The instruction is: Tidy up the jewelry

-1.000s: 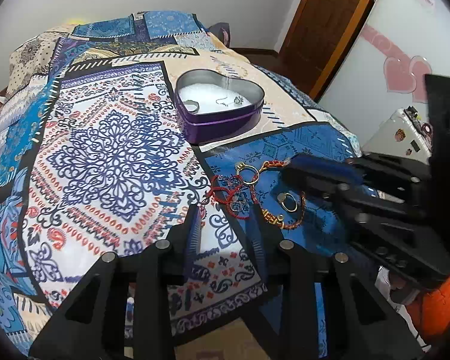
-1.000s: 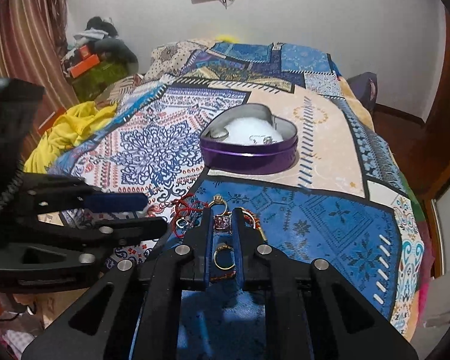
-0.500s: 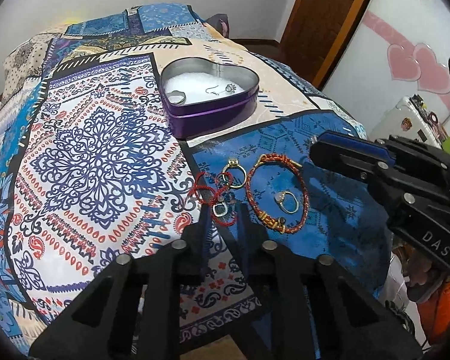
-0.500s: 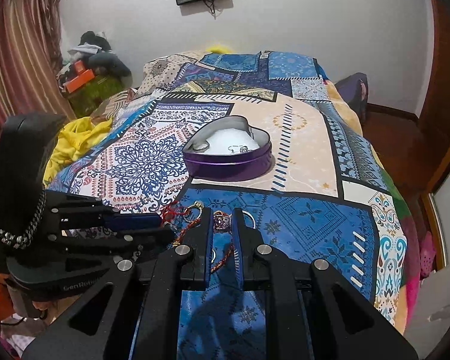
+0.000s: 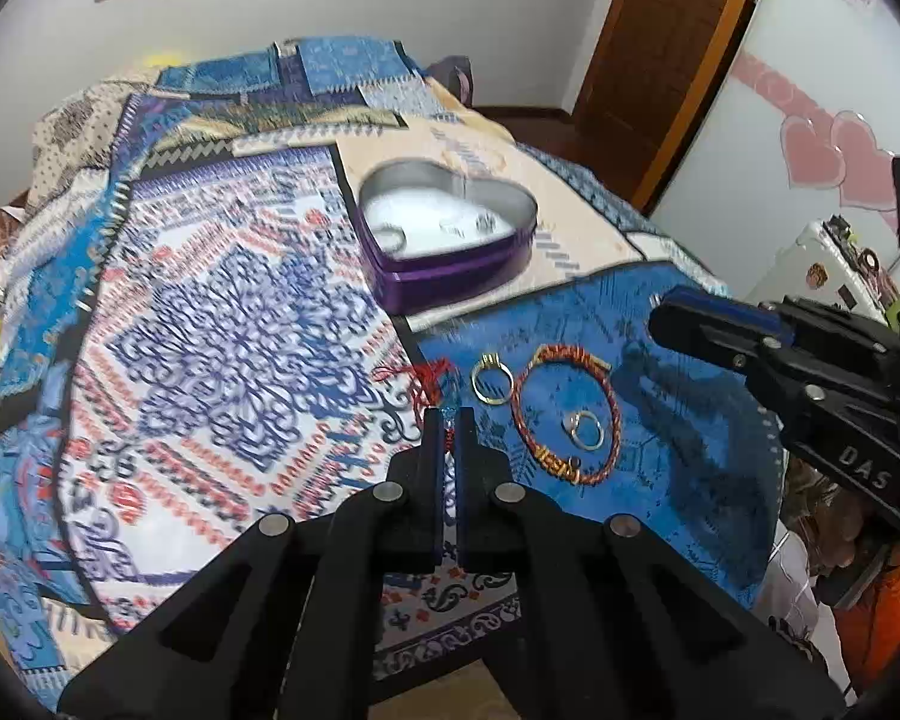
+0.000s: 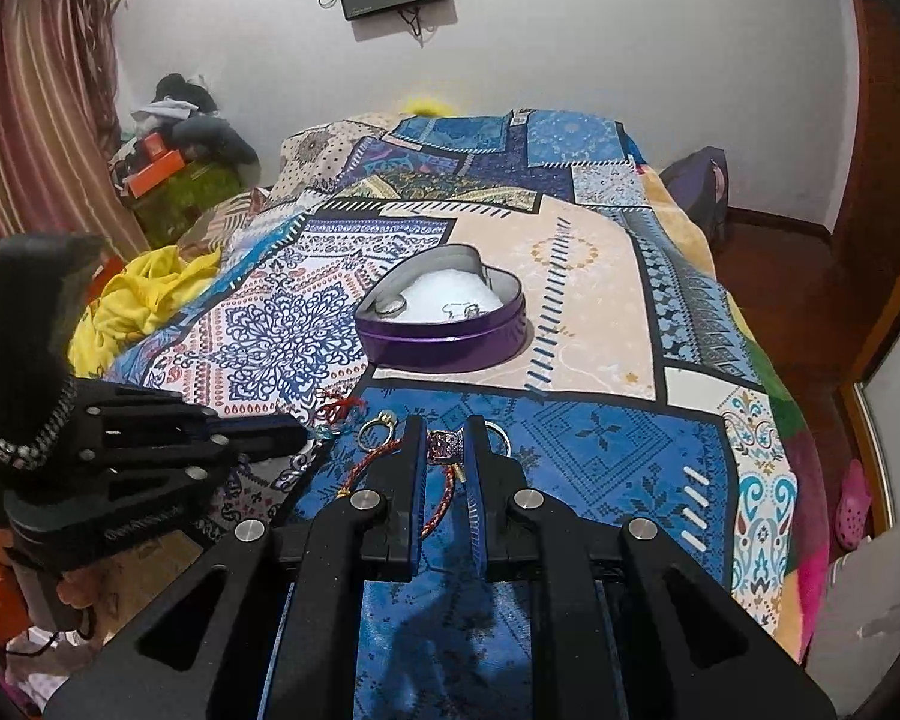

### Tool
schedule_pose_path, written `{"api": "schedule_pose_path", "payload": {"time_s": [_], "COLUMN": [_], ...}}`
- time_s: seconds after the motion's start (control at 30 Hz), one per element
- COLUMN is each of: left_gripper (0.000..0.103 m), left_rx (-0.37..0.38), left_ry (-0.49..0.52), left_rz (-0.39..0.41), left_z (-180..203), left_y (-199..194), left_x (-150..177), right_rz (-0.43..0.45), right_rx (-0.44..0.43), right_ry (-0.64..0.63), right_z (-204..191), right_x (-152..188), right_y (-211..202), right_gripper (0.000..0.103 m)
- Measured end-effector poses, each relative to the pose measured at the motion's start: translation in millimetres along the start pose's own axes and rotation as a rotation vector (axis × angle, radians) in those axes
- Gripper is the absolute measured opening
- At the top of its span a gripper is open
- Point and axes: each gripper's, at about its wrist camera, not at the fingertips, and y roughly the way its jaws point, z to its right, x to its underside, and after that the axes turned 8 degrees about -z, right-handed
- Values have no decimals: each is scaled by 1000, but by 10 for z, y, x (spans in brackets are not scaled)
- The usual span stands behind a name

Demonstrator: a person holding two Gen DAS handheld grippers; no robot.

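A bed is covered by a patchwork bedspread printed in blue, white, beige and red. Near the middle of the bedspread, on a beige patch, an open heart-shaped purple metal tin with a white lining is set; a few small silver-coloured pieces are seen inside it, too blurred to identify. Nearer the cameras, on a blue patch, a round red-and-gold braided cord bracelet is laid flat, and a small silver-coloured ring is enclosed within its loop. Just beside the bracelet, on its left in the left wrist view, a gold-coloured ring is placed. A thin red string bracelet is spread across the border of the blue and white patches. The left gripper is lowered onto this red string; its jaws have just been closing and are now drawn almost together on a strand of the string. The right gripper is held over the blue patch, its jaws narrowed onto a small purple patterned band ring, which is clamped between the fingertips. The two grippers are positioned near each other, not touching.
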Motion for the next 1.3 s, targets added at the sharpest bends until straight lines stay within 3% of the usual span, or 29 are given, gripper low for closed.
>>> {"api": "schedule_pose_path", "payload": {"time_s": [0.77,1.3], "left_gripper": [0,0], "left_rx": [-21,-7], "left_ry": [37,68], "left_rz": [202,256], "left_z": [-21,-3], "left_y": [-687,-640], "left_x": [-501,-899], "right_rz": [108,131], "right_rx": [20,-6], "right_ry": [-1,-10], "right_z": [39,61], "right_x": [-385,-760], "right_y": [-205,42], "right_gripper": [11,11]}}
